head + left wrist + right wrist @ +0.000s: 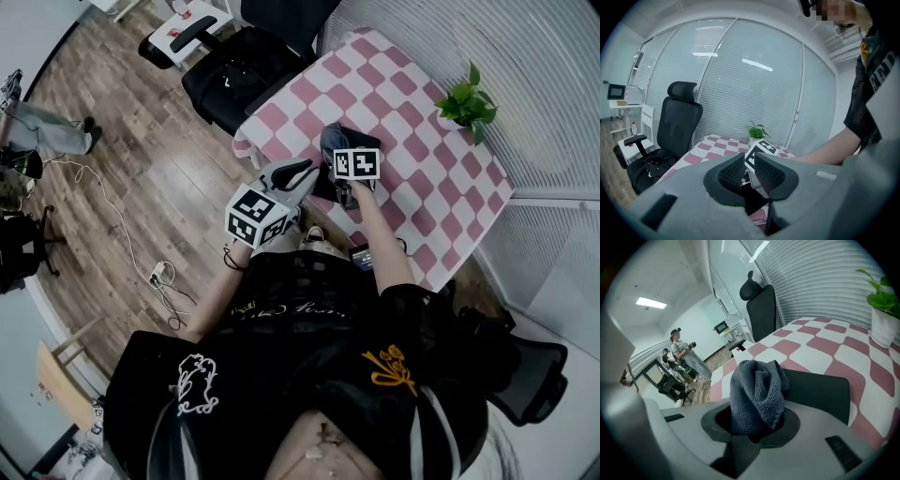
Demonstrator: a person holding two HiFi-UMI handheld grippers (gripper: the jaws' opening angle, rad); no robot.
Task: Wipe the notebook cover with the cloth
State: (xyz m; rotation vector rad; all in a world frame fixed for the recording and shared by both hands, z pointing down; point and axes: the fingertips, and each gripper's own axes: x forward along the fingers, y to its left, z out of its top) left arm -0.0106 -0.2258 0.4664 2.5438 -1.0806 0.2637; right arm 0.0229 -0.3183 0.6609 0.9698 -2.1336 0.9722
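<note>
Cloth, grey and nubbly, stands bunched in a thick wad between the jaws of the right gripper, which are closed on its lower part so that the folds rise above them. Right behind it lies the black notebook, flat on the counter with its pink-and-white checked covering. The wad overlaps the near end of the cover, though from here I cannot say whether it actually touches. The left gripper hangs just beside the right one, off the counter's near edge, pointing towards it. Its jaws stand only slightly apart with nothing held between them, and through the narrow gap shows the marker cube of the right gripper. A small potted plant in a white pot sits at the far side of the counter, well apart from the notebook, close to the slatted blinds. A black office chair stands at the counter's far end, and a person is across the room on the wooden floor.
</note>
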